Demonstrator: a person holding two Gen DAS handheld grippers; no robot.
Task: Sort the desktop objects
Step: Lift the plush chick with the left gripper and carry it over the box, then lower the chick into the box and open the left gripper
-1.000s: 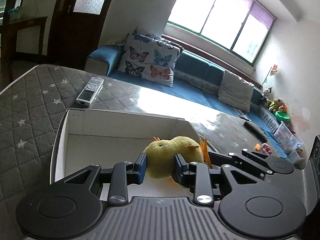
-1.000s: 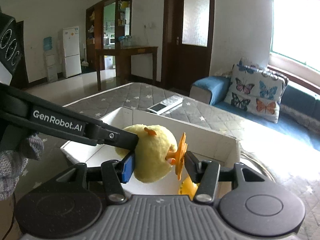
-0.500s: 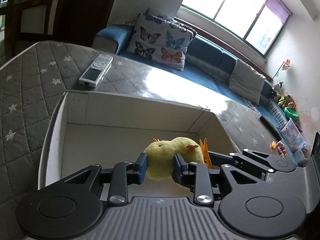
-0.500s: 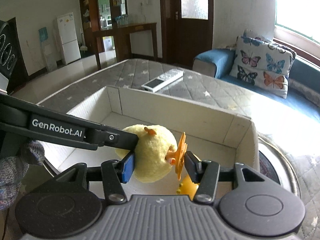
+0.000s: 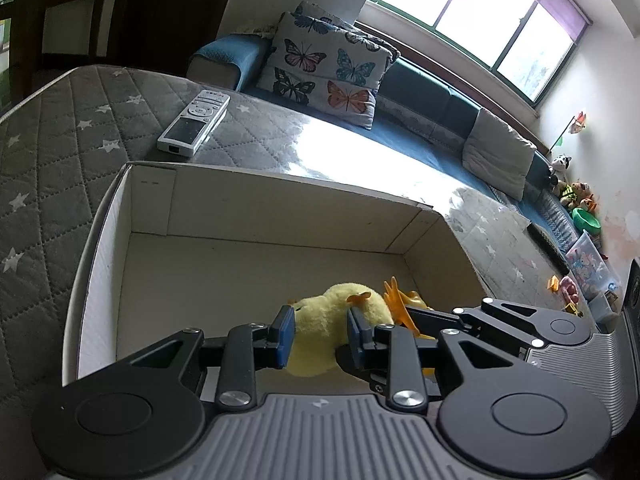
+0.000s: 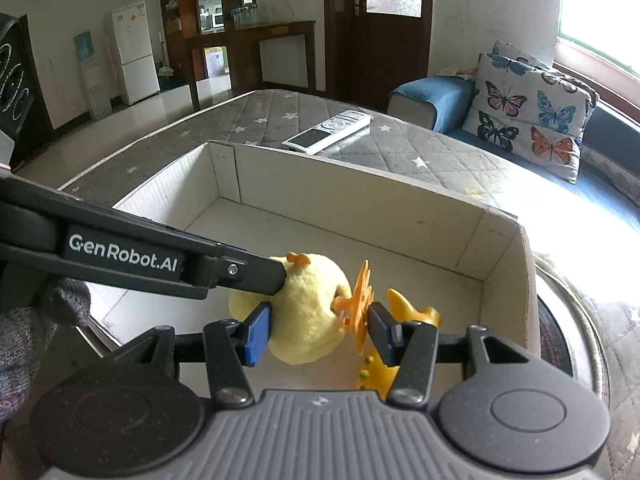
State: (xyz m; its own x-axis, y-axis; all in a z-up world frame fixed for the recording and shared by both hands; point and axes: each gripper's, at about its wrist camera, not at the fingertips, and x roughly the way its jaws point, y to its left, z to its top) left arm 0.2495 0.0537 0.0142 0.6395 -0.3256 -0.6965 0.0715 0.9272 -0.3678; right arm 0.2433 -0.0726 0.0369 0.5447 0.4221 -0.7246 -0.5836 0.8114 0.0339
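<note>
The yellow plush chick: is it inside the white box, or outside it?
Inside: the plush chick hangs within the white box walls, held by the left gripper and right gripper. Whether it touches the floor, cannot tell.

A home living room. A blue sofa [image 5: 420, 128] with butterfly cushion [image 5: 328, 64] lies ahead. A white fridge [image 6: 134, 52] stands far left.

Butterfly cushion [image 5: 328, 66] on blue sofa [image 5: 436, 120] — fridge [image 6: 134, 52], probably, beyond.

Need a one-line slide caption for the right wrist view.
Both grippers, right and left, clamp a yellow plush chick inside the white cardboard box.
</note>
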